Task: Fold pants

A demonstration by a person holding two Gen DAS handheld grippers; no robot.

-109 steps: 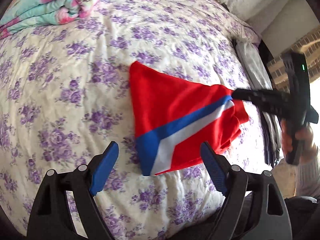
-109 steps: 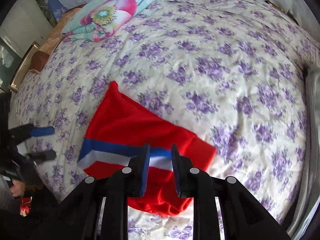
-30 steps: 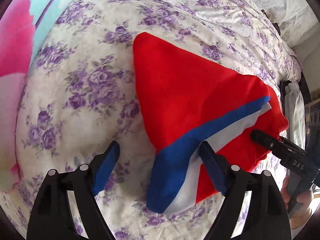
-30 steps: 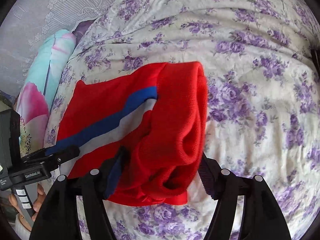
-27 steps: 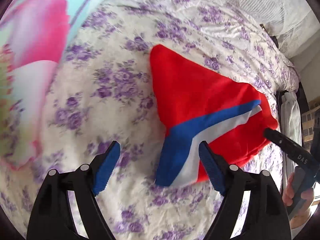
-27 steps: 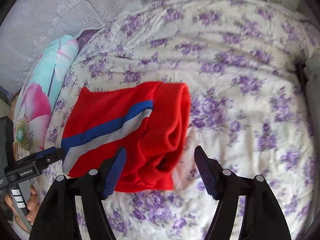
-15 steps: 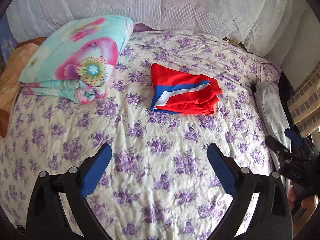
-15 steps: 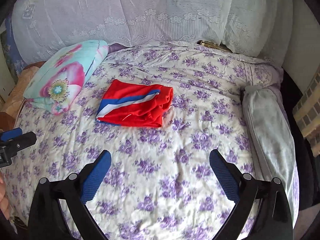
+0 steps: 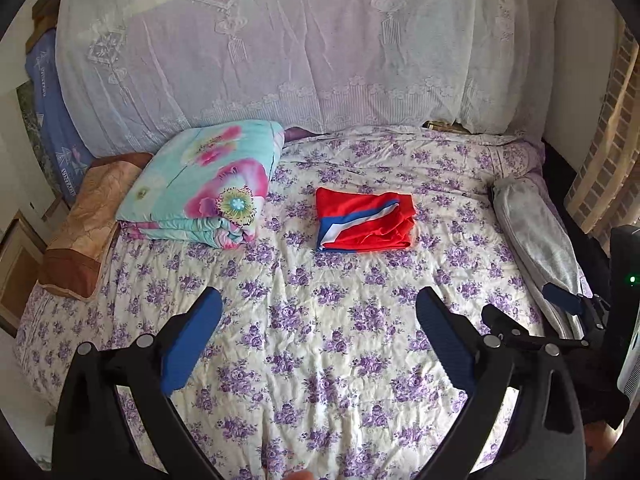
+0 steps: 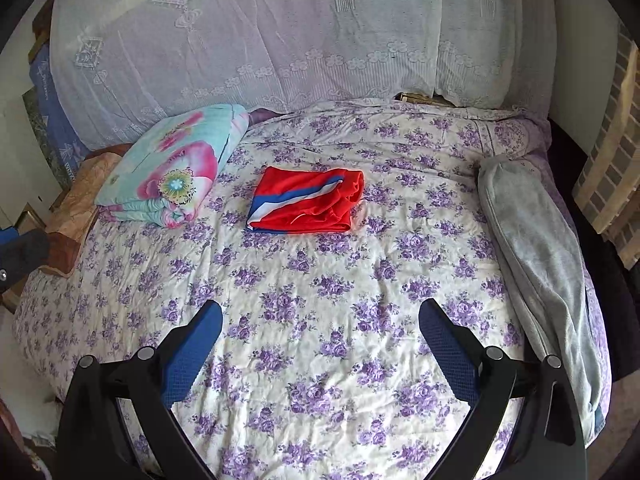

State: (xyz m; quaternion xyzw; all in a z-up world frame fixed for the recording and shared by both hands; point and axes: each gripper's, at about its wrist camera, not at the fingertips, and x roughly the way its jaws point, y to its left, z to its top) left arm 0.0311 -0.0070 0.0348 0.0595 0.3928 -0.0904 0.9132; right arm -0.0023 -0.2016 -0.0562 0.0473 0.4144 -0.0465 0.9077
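Note:
The pants [image 9: 364, 220] are red with a blue and white stripe. They lie as a folded rectangle on the flowered bedspread [image 9: 320, 360], in the far middle of the bed. In the right wrist view the pants [image 10: 306, 202] show a bunched red edge on their right side. My left gripper [image 9: 318, 304] is open and empty, well back from the pants and above the bed. My right gripper [image 10: 320, 312] is open just as wide with nothing between its fingers. It also shows at the right edge of the left wrist view as the right gripper [image 9: 524, 308].
A folded turquoise and pink floral quilt [image 9: 200, 184] lies left of the pants, with a brown pillow [image 9: 84, 220] beyond it. A grey rolled cloth [image 10: 540, 264] runs along the bed's right edge. A lace-covered headboard [image 9: 300, 52] stands behind, and a brick wall [image 9: 612, 140] on the right.
Both grippers have let go of the pants, opened wide and pulled far back and up. The pants now lie folded and small in the distance.

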